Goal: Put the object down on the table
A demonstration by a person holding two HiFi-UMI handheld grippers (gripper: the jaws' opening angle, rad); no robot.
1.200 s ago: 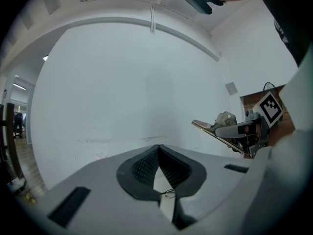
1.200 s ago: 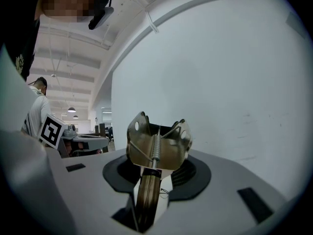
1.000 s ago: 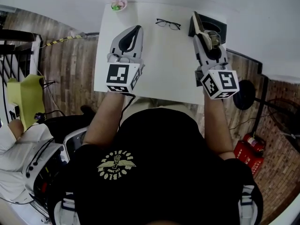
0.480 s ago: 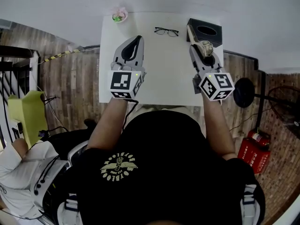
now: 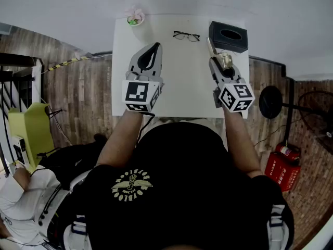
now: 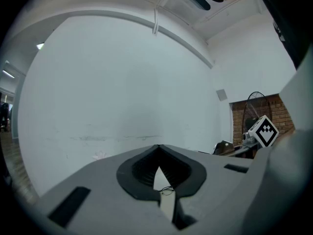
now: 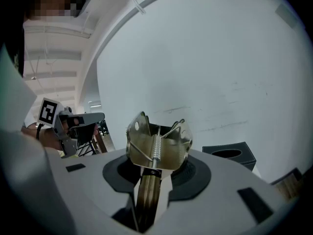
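both grippers had drawn back toward us since a second before, and the clip (image 7: pixel 157 142), which then overlapped the box (image 5: pixel 228 37), now hung just short of it. the right gripper (image 5: pixel 224 70) had its fingers clamped on the clip, holding it over the far right of the table (image 5: pixel 182 82); we could not tell whether it touched. the left gripper (image 5: pixel 154 47) hovered over the table's left side, fingers closed on nothing. we judged the lowering to be the step in hand: the clip needed to come down on bare table, clear of the glasses (image 5: pixel 186 36), before the fingers parted. the box's slot looked dark, its contents unseen; a pot (image 5: pixel 134 20) at the far left corner held something pink and green.
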